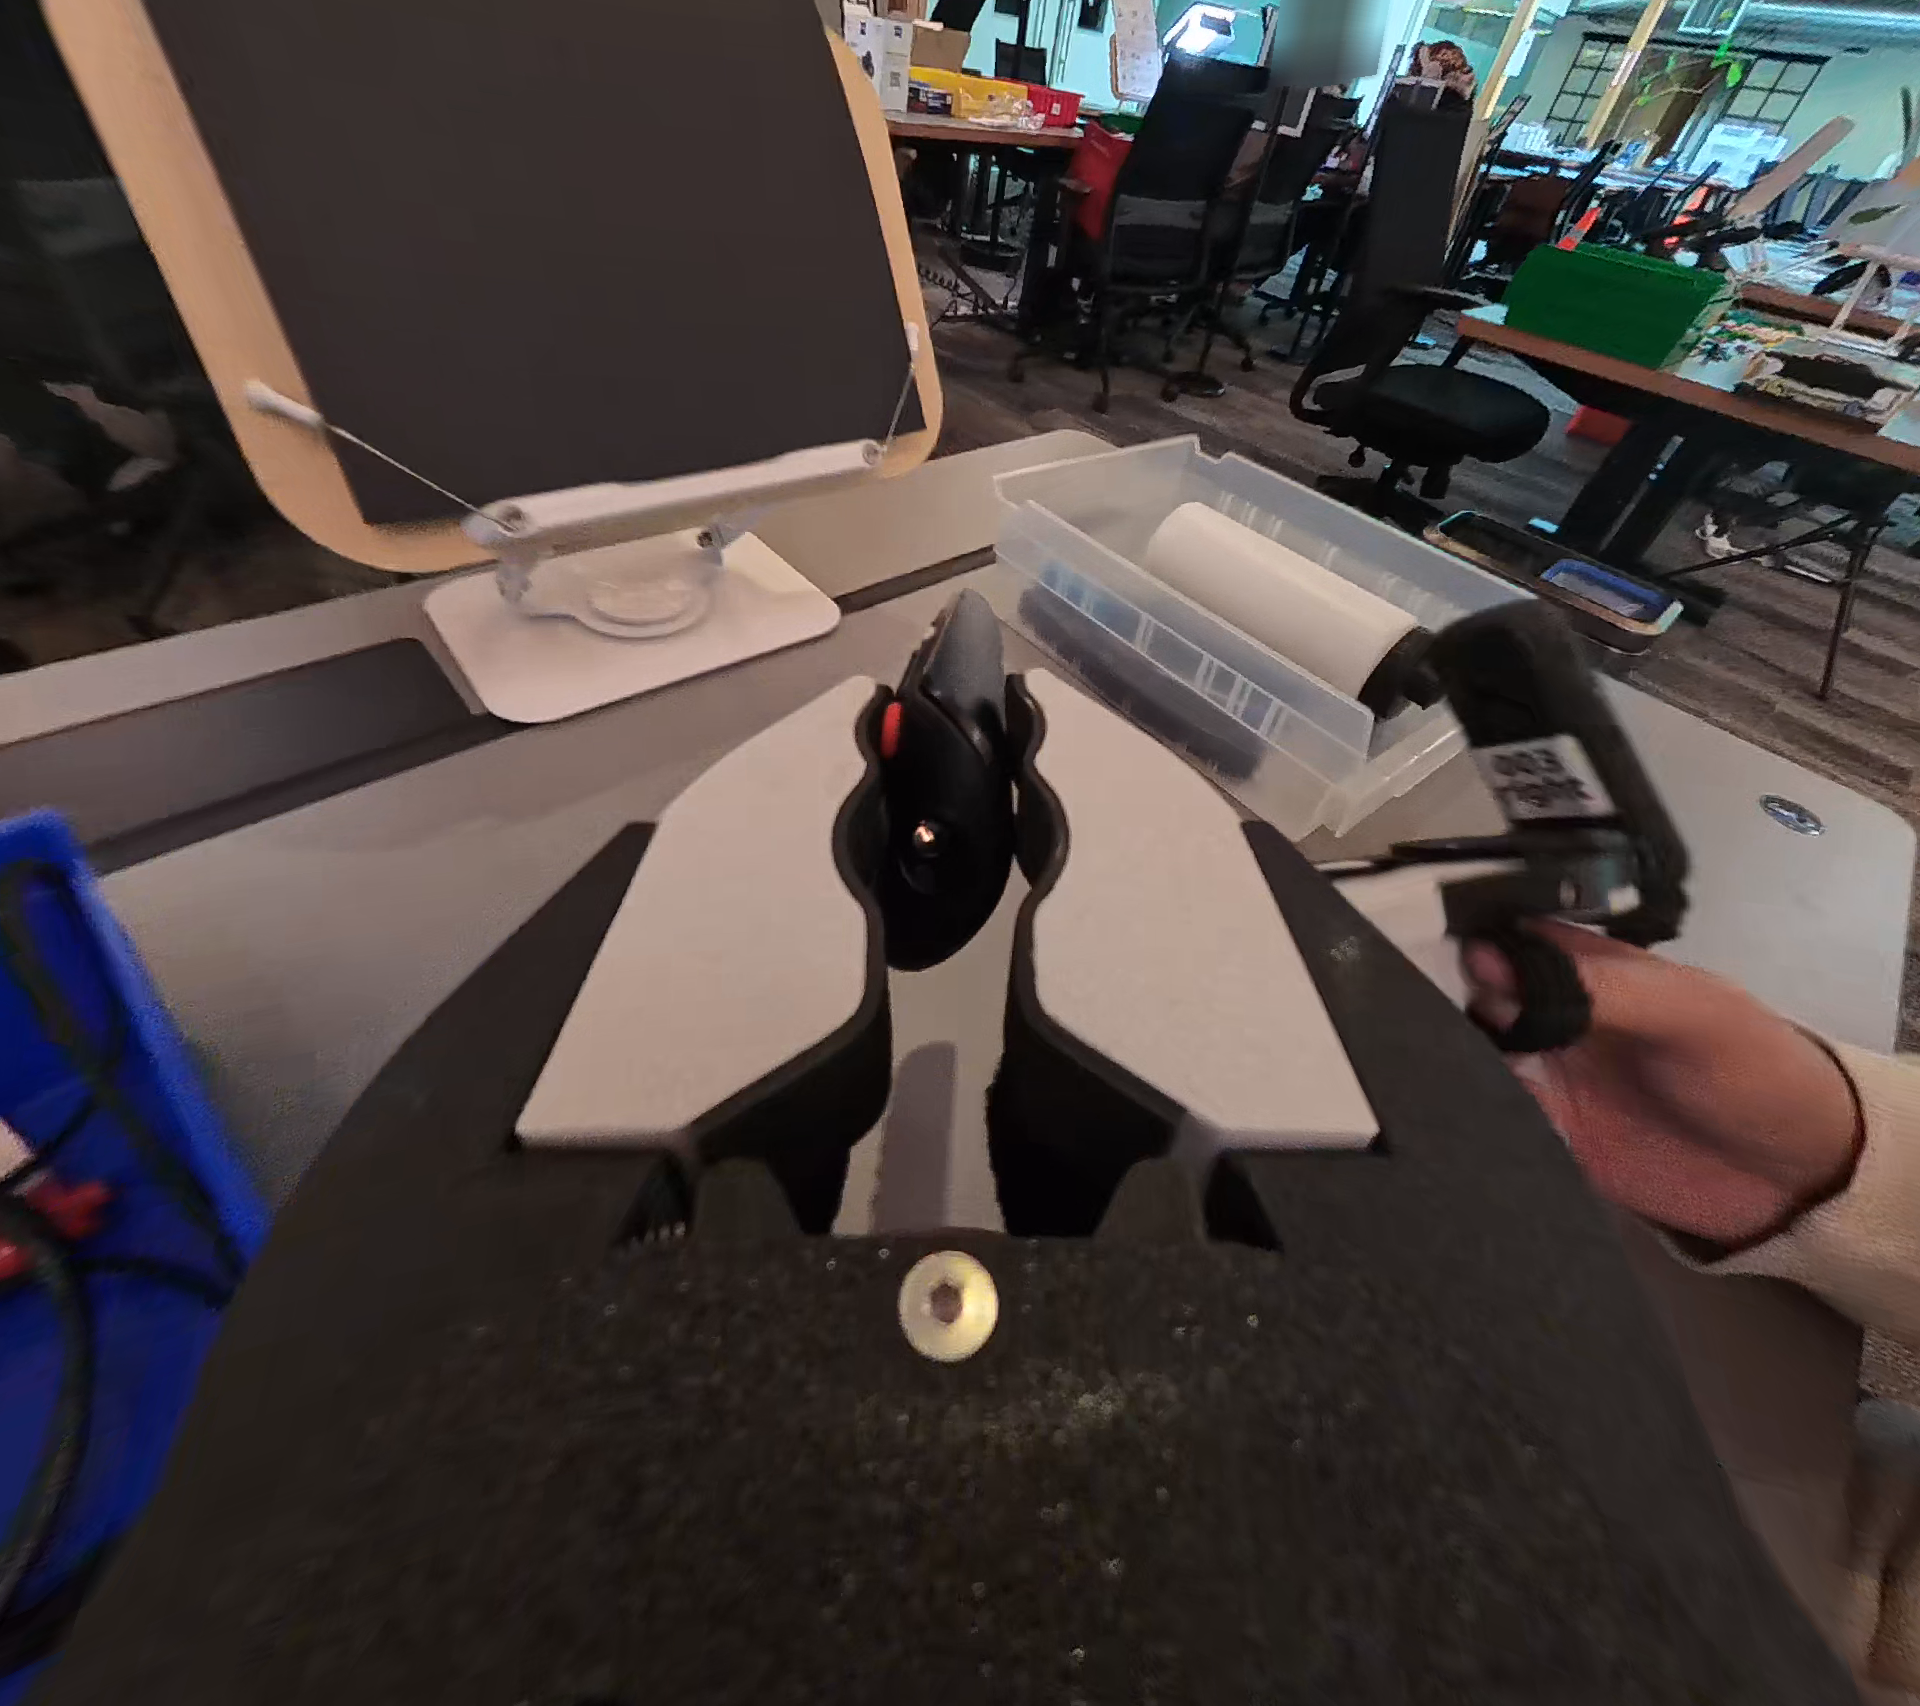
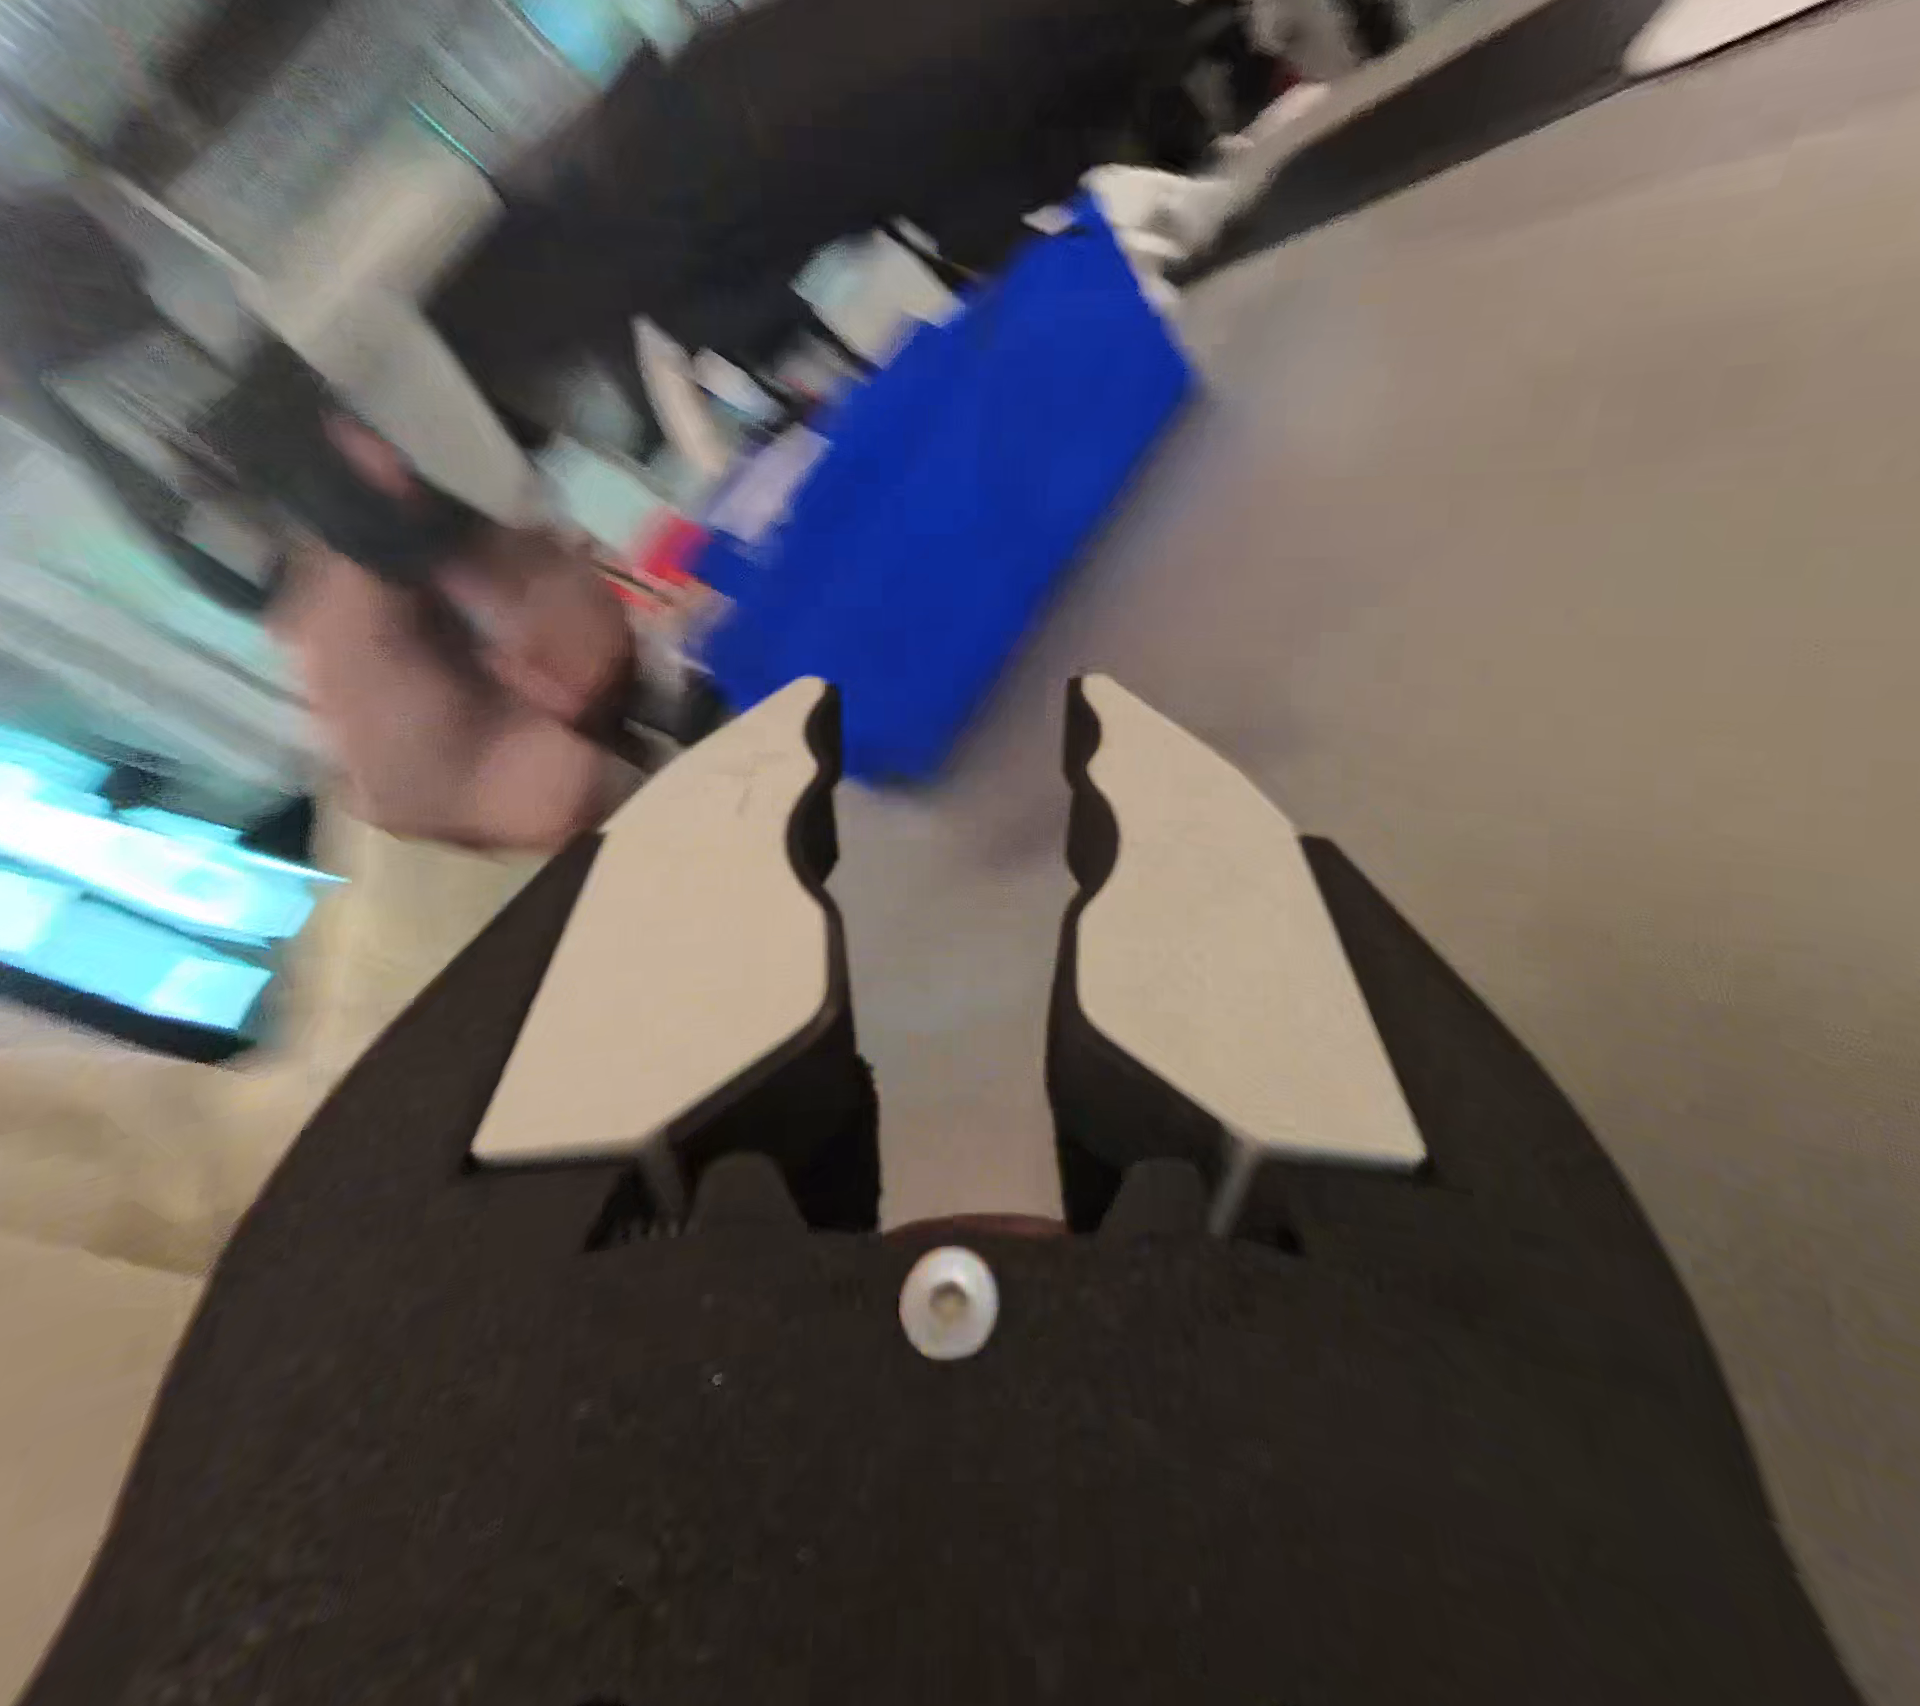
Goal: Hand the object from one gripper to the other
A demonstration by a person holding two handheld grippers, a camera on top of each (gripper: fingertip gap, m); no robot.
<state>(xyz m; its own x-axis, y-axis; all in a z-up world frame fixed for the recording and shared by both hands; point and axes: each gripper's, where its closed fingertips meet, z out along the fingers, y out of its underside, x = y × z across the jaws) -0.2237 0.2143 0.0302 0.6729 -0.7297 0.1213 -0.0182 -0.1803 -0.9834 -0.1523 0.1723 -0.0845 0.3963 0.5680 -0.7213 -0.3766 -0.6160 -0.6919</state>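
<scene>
Left tool (image 1: 943, 721) clamped on one black object (image 1: 940, 835); right tool (image 2: 951, 721) apart, empty.
Left view alone shows one clear bin (image 1: 1226, 607); right view, blurred, one blue box (image 2: 956, 513) on counter (image 2: 1507, 617).

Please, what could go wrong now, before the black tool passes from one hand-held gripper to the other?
1. The left hand-held gripper pinches the black tool with a red button near its fingertips only, so it may pivot or slip.
2. The right hand-held gripper is open and empty, and its view is blurred by motion; a fast approach could knock the tool loose.
3. The clear plastic bin holding a white roll lies close and could be bumped.
</scene>
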